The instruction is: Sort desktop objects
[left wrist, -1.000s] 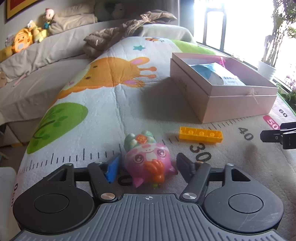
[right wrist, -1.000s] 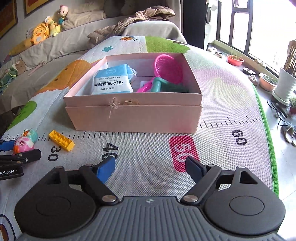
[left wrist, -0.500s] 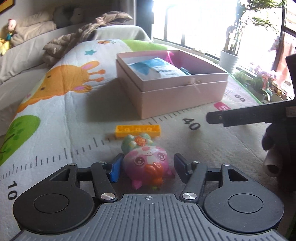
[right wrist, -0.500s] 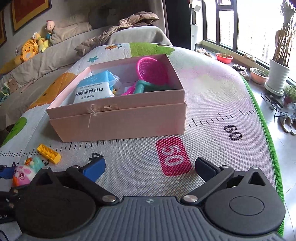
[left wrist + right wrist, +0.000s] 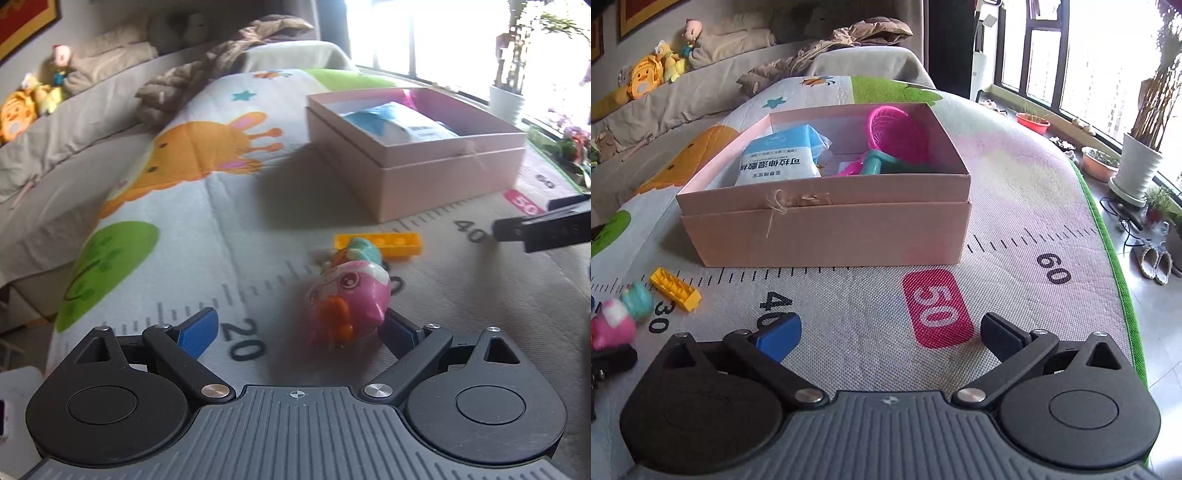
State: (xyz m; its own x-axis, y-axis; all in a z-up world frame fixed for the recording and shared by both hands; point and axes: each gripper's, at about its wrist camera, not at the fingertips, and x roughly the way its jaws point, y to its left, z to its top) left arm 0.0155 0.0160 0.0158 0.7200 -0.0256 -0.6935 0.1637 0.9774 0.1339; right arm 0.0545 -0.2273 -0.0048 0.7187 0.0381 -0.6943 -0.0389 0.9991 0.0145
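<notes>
Two grippers are seen over a play mat [image 5: 1015, 177] printed with a ruler scale. The left gripper [image 5: 299, 328] is being opened at this moment: its jaws stand wide apart, and one pink toy [image 5: 349, 299] lies between them on the mat. The toy is close against the right-hand finger, while the blue pad [image 5: 195, 332] on the other side is well apart from it, so the toy is not clamped. The toy is tilted and a little blurred. In the right wrist view the same toy [image 5: 611, 325] is found at the left edge, near the dark tip of the left gripper.

The right gripper [image 5: 890, 332] is held wide open above the mat near the printed pink "50" label [image 5: 936, 308], and nothing is between its jaws.

One yellow building brick [image 5: 395, 245] lies just behind the toy; whether the two touch cannot be told. In the right wrist view the brick [image 5: 676, 290] is seen near the front left corner of the box.

One pink cardboard box [image 5: 827, 236] stands open on the mat, beyond the brick. Inside it, three things can be counted: one white and blue packet [image 5: 783, 160], one pink plastic basket [image 5: 897, 133], and one teal piece [image 5: 882, 164] beside the basket. A fourth, small pink part is seen next to the teal piece, but it is too hidden to be named.
</notes>
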